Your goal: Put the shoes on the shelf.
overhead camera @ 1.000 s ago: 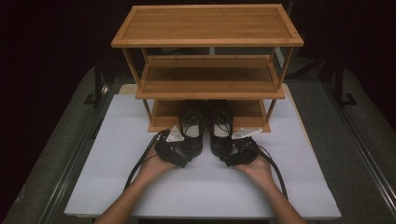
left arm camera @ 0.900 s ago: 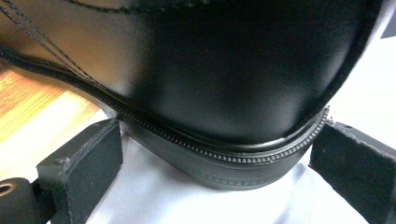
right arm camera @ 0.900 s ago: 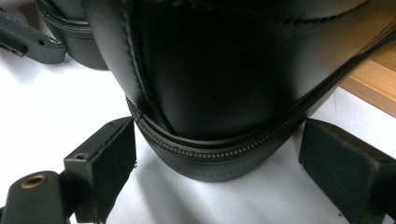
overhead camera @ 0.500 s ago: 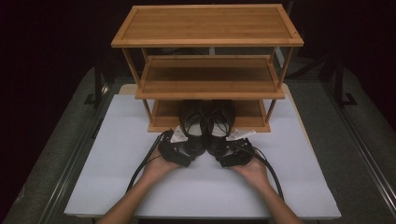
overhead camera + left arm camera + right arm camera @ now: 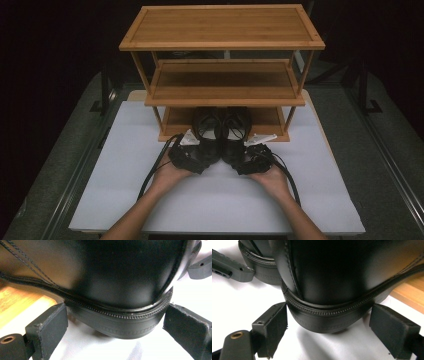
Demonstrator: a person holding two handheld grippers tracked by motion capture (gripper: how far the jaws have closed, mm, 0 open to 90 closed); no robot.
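High view first: I see my two claws side by side on the white tabletop (image 5: 120, 165), just before a three-tier bamboo rack (image 5: 222, 42). Ahead of them a pair of black shoes stands with toes in under the rack's lowest shelf (image 5: 272, 120) and heels out toward me. The left gripper (image 5: 200, 156) sits at the heel of the left shoe (image 5: 207, 125), the right gripper (image 5: 243, 159) at the heel of the right shoe (image 5: 236, 125). My hands cup both tools from behind, cables looping back along my wrists.

Left gripper view shows its jaws spread wide, with the heel (image 5: 130, 322) between them. The left pad (image 5: 50, 327) lies just beside the sole's edge, and I cannot tell whether it touches; the right pad (image 5: 187, 327) stands apart from it.

Right gripper view is much the same: jaws spread, the heel (image 5: 327, 320) between them. The left pad (image 5: 273, 327) is close against the sole, and the right pad (image 5: 392, 332) is a little off. Beyond its left jaw I see the other shoe's heel and one jaw of the other claw.
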